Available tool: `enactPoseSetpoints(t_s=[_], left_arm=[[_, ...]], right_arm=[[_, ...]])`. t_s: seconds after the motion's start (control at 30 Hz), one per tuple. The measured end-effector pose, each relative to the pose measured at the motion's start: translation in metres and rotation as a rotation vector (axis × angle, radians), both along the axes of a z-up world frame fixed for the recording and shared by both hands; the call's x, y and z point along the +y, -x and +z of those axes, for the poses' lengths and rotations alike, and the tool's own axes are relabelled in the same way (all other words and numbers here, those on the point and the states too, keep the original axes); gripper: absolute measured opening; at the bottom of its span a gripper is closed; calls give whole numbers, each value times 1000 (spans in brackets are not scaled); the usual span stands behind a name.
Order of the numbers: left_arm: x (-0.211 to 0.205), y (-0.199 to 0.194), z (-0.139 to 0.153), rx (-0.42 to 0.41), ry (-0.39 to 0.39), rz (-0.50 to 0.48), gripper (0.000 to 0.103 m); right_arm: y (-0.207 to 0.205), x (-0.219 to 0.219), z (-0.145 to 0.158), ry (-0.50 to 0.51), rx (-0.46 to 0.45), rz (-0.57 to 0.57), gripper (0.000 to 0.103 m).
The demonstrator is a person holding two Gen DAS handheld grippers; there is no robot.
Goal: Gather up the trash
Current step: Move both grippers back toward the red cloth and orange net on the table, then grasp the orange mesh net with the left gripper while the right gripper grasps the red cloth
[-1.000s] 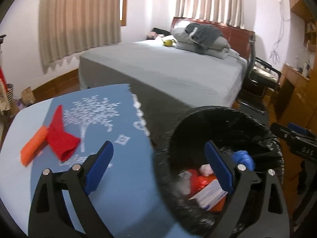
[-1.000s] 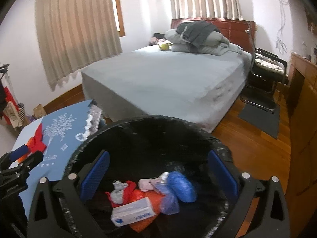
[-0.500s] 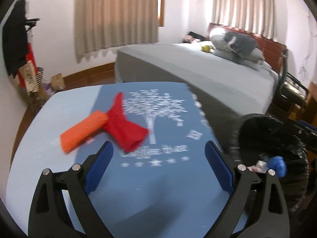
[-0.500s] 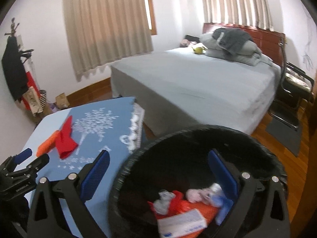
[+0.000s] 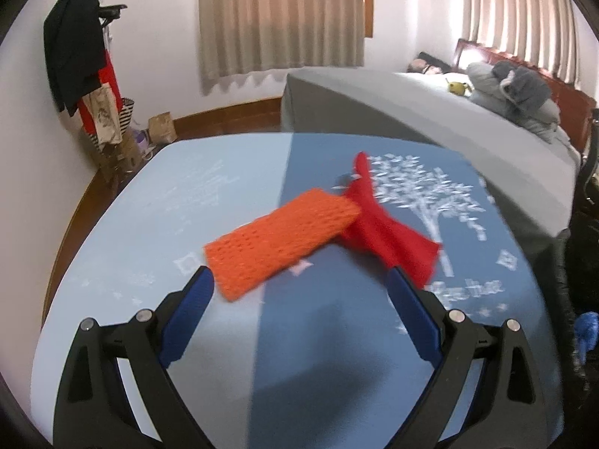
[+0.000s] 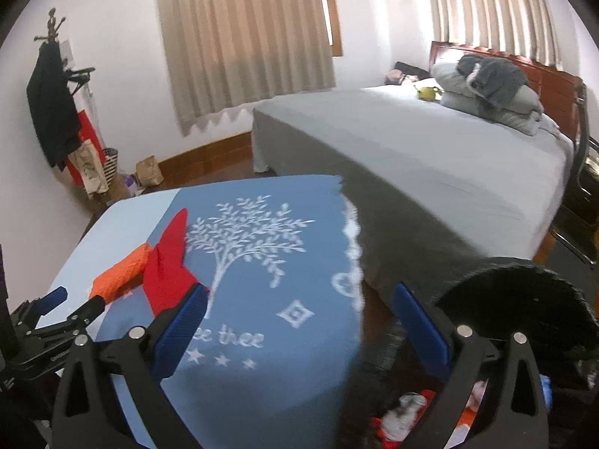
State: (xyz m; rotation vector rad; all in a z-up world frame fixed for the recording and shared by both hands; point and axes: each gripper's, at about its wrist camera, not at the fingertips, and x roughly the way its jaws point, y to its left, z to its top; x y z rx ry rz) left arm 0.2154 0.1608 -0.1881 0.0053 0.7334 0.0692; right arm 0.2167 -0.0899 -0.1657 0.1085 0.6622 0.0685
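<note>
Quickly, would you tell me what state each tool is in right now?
Left tool: open, holding nothing.
Right tool: open, holding nothing.

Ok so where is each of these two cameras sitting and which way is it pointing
Left wrist: rides the left gripper, low over the blue table cloth, facing the orange foam net and red piece; its own open blue-padded fingers show.
Right wrist: rides the right gripper, set further right above the table edge and black trash bin; its open fingers and the left gripper show.
Shared: cloth, both trash pieces, bed, curtains.
</note>
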Motion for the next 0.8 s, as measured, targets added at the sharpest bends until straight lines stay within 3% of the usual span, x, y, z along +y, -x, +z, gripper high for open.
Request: enactPoseSetpoints(t_s=[0.3, 0.4, 0.47, 0.6, 0.7, 0.73, 0.8], left_arm=[[17, -35, -19, 42, -3, -1, 90], [16, -44, -25, 64, -11, -17, 81], [18, -51, -31, 94, -2, -30, 69], [22, -57, -35, 117, 7, -22, 58], [28, -54, -34, 107, 19, 7, 36], [30, -53, -33, 102, 29, 13, 23], [36, -50, -31, 92, 57, 29, 16]], right_arm=[[-36, 36, -24, 26, 46, 46, 97], [-45, 42, -29, 33, 51, 54, 97], [-49, 45, -32, 36, 53, 57, 97], [-55, 49, -36, 36, 58, 62, 97], [-58, 53, -37, 36, 61, 71, 97], [-58, 54, -38, 34, 61, 74, 97], [-58, 58, -38, 30, 61, 83, 97]])
